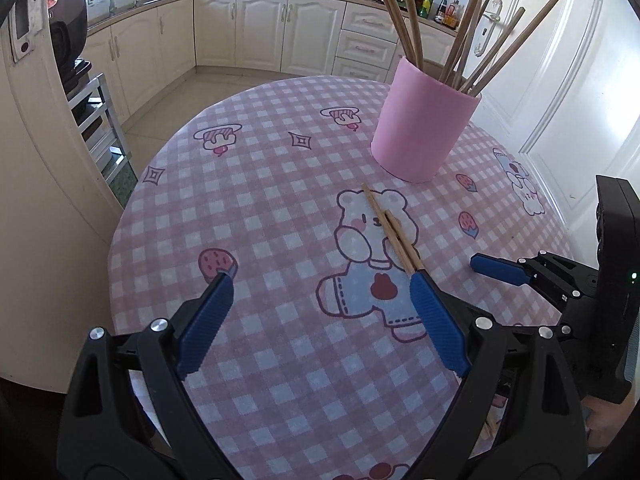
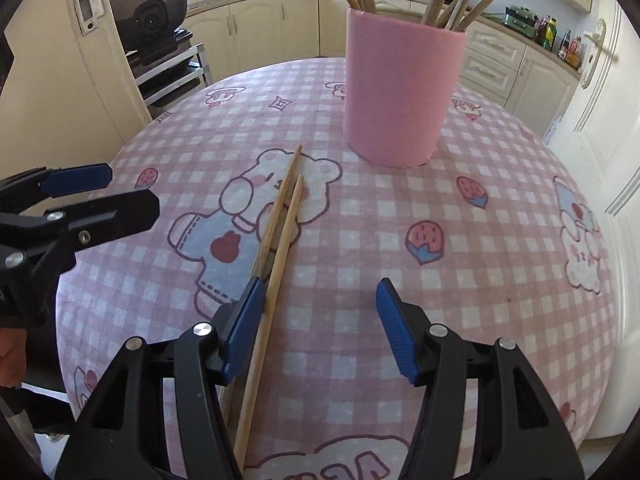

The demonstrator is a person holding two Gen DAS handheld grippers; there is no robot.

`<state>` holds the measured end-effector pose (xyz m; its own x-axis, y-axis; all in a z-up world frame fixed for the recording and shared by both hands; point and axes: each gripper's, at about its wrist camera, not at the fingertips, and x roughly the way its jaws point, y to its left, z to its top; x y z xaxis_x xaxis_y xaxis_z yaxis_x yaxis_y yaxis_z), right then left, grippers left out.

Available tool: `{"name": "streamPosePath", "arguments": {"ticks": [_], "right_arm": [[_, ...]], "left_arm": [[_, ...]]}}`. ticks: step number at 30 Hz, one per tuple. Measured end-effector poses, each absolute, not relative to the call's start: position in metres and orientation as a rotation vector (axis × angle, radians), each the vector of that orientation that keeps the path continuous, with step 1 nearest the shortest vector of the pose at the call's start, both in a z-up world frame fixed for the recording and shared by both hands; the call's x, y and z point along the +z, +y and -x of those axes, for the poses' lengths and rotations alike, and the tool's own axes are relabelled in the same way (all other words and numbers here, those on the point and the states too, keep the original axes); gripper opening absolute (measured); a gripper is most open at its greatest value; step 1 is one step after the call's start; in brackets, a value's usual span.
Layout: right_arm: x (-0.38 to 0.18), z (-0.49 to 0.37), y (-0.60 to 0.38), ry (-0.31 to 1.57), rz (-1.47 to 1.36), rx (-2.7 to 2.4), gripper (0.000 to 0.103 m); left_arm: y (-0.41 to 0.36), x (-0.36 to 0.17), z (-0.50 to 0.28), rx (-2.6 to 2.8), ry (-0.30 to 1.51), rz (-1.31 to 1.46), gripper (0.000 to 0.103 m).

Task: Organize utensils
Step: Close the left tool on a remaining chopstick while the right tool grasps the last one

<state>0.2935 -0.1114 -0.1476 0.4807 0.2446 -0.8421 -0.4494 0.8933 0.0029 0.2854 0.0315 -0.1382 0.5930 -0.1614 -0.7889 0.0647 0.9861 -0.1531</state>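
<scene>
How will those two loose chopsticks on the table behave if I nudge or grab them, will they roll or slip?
The two loose chopsticks look like thin, straight wood, so probably stiff and very light. They lie flat on the checked tablecloth, which should damp sliding, though a sideways nudge may roll them. Their tips are staggered, so one grab may catch only one; the right tool stands open around one of them.

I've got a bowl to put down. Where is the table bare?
Bare: the cloth left of the chopsticks and cup, and the patch right of the chopsticks, below the cup. Crowded: the near edge, with both grippers.
</scene>
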Motion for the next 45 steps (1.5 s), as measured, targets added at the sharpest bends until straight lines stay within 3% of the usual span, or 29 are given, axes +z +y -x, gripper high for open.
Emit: {"name": "streamPosePath", "arguments": {"ticks": [3, 5, 10, 15, 16, 18, 20, 26, 36, 40, 45], "right_arm": [[-0.148, -0.296, -0.103, 0.969, 0.260, 0.438, 0.055], [-0.147, -0.297, -0.105, 0.963, 0.257, 0.447, 0.049], [-0.144, -0.302, -0.126, 0.978, 0.220, 0.461, 0.023], [-0.141, -0.302, -0.144, 0.999, 0.164, 0.483, 0.021], [-0.140, -0.303, -0.146, 1.004, 0.153, 0.489, 0.021], [-0.140, -0.306, -0.148, 1.015, 0.130, 0.503, 0.021], [-0.141, -0.309, -0.148, 1.021, 0.120, 0.509, 0.021], [-0.140, -0.324, -0.147, 1.043, 0.092, 0.518, 0.020], [-0.141, -0.349, -0.144, 1.097, 0.032, 0.540, 0.020], [-0.140, -0.353, -0.139, 1.097, 0.065, 0.506, 0.009], [-0.140, -0.352, -0.141, 1.080, 0.039, 0.490, 0.005]], "left_arm": [[0.030, -0.141, -0.288, -0.128, 0.938, 0.106, 0.088], [0.029, -0.143, -0.291, -0.119, 0.948, 0.109, 0.088], [0.019, -0.149, -0.298, -0.132, 0.973, 0.125, 0.088], [0.001, -0.152, -0.311, -0.157, 0.996, 0.148, 0.087], [-0.003, -0.154, -0.314, -0.155, 1.003, 0.144, 0.084], [-0.010, -0.160, -0.323, -0.167, 1.048, 0.136, 0.065], [-0.013, -0.168, -0.331, -0.171, 1.095, 0.144, 0.053], [-0.027, -0.172, -0.342, -0.130, 1.105, 0.061, 0.051], [-0.033, -0.172, -0.358, -0.144, 1.097, -0.015, 0.017], [-0.029, -0.172, -0.360, -0.167, 1.084, 0.012, 0.010], [-0.027, -0.169, -0.355, -0.193, 1.073, 0.030, 0.006]]}}
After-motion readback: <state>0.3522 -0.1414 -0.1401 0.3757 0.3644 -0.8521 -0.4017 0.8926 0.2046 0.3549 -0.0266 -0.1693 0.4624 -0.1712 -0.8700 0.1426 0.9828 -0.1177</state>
